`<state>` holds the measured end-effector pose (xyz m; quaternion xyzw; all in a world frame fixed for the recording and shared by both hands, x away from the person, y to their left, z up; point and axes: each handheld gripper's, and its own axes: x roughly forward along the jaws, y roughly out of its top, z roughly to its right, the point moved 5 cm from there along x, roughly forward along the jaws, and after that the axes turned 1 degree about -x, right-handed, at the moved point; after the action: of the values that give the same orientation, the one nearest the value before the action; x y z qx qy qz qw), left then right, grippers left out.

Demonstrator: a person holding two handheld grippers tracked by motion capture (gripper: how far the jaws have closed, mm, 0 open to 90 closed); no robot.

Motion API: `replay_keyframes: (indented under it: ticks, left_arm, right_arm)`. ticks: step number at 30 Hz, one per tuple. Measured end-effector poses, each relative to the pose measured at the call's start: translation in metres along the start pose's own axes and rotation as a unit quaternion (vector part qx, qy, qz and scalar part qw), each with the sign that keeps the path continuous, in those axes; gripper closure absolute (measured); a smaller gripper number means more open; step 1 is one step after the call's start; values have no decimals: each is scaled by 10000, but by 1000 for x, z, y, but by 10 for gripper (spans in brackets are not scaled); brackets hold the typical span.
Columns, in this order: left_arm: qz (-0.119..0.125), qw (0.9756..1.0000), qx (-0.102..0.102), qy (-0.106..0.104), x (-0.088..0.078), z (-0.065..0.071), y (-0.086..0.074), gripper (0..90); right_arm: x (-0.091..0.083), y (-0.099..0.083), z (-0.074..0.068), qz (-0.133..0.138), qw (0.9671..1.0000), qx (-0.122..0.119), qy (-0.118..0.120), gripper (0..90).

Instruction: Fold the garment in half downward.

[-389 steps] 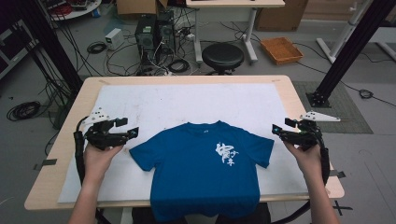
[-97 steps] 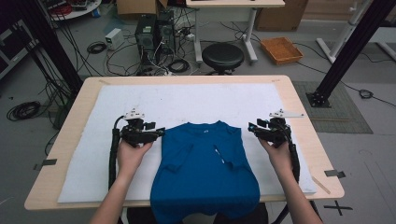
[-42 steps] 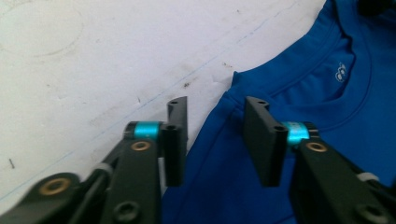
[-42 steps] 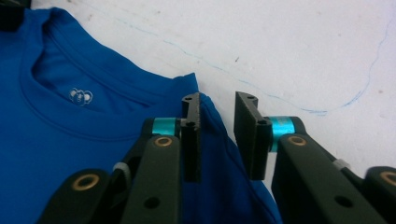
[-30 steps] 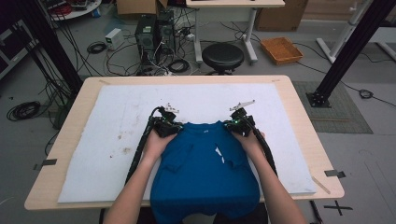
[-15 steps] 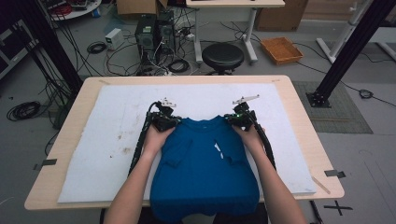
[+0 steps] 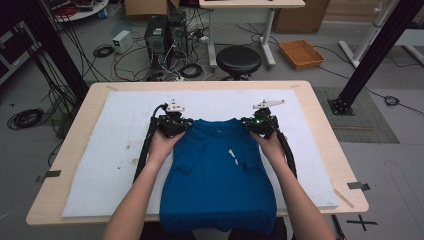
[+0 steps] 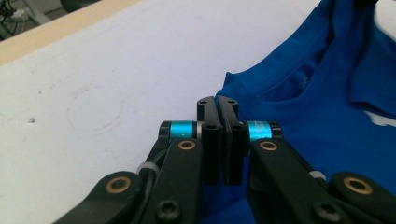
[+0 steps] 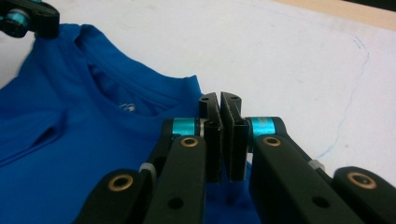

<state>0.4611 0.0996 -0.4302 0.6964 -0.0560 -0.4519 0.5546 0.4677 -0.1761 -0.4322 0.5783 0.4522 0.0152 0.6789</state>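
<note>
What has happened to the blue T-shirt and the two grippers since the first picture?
The blue T-shirt had its sleeves spread out; now both are folded in over its front. The left gripper and right gripper moved from the sleeve tips to the shoulders by the collar, each shut on the cloth. The white mat and table stayed put.

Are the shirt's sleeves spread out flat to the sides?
No, both sleeves are folded in over the blue shirt, which lies as a narrow strip on the white mat.

Dim high view; gripper views brighter, soft-focused
</note>
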Motion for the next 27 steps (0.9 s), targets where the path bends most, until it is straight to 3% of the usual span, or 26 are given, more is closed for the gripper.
replay_keyframes:
  ticks: [3,10,18,27]
  left_arm:
    - [115,9999,82,-73,-13,10,-3,881]
    - [115,9989,390,-222,-37,38,-16,881]
    - [149,9985,398,-358,-51,53,-32,881]
    - [87,9972,594,-441,-64,71,-44,880]
  right_arm:
    - [-14,-5,-10,137,9999,-77,17,882]
    - [-41,-21,-34,262,9989,-396,60,882]
    - [-58,-37,-49,284,9979,-584,73,882]
    - [-75,-51,-65,226,9976,-635,131,882]
